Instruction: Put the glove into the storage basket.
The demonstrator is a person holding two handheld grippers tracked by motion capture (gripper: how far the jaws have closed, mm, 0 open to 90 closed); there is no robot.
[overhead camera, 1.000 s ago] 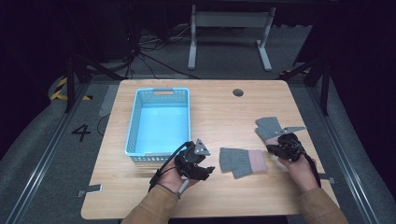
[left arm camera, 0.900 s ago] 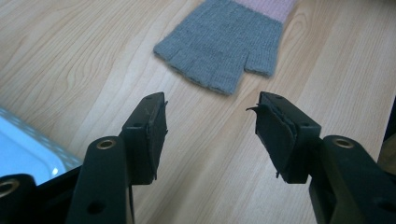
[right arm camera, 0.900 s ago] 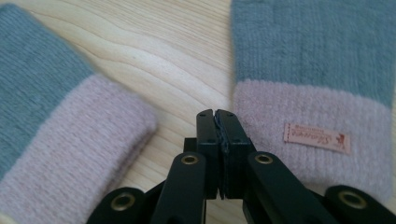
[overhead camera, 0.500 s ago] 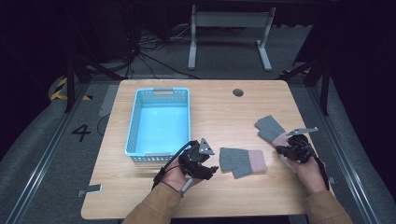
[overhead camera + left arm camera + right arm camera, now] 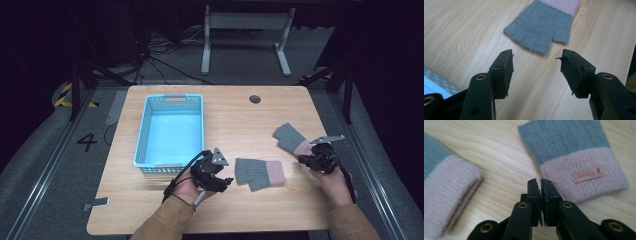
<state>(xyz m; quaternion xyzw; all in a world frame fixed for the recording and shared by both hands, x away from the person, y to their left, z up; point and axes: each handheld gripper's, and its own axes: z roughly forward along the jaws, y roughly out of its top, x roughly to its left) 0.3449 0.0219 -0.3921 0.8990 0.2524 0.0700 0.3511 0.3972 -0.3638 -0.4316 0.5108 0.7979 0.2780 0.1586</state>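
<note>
Gloves lie on the bare wood of the table [image 5: 235, 112], two of them, grey knit with pink cuffs; the nearer glove [image 5: 259, 172] rests flat toward the front middle of the table, its short open fingers pointing at the left tongs [image 5: 226, 181] and its pink cuff turned toward the person's right; the farther glove [image 5: 291, 138] lies near the right edge, angled, grey end away from the person and pink cuff toward the right tongs [image 5: 303, 159].

Left tongs are spread wide with nothing between them; in the left gripper view the left tongs [image 5: 536, 62] hang just short of the nearer glove [image 5: 541, 26], whose stubby finger ends and thumb face the gap, apart from both jaws; the left hand [image 5: 189, 189] holds them low over the table, beside the front right corner of the blue basket [image 5: 145, 137].

Right tongs are pressed nearly together, only a sliver of a gap between the pads, gripping nothing; in the right gripper view the right tongs [image 5: 540, 185] sit just off the cuff edge of the farther glove [image 5: 574, 157], which carries a small pink label [image 5: 588, 175]; the wood shows between the tips and the cuff, though whether they touch the knit cannot be told; the nearer glove's cuff [image 5: 447, 192] shows at the left of that view.

A round dark grommet [image 5: 255, 99] sits in the table's far side.
</note>
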